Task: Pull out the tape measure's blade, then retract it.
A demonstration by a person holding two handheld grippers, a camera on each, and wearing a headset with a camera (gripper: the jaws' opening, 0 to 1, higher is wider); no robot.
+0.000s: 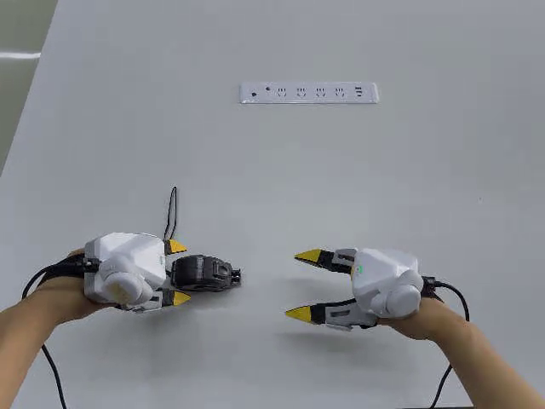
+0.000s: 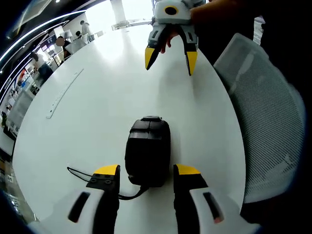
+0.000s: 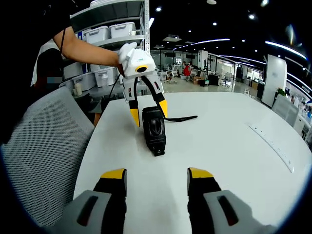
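The tape measure [image 1: 203, 273] lies toward the bench's [image 1: 341, 187] near edge, left of its middle, with its blade not yet drawn. The left gripper [image 1: 179, 273] has its jaws straddling the case's rear; whether they pinch it cannot be told. The right gripper [image 1: 305, 285] hovers apart, jaws spread. If the case is loosely held, a pull on the blade's small hook would likely drag it along. A slipped hook would let the blade snap back.

Our tally:
- Two grippers: left gripper [image 1: 180, 273], right gripper [image 1: 302, 285].
- One tape [image 1: 203, 273], with one strap [image 1: 171, 213].
- One power strip [image 1: 308, 93].
- One table [image 1: 255, 170].
- One chair [image 3: 44, 146].
- Bins [image 3: 109, 31] on a shelf: we make out two, with more behind that are unclear.
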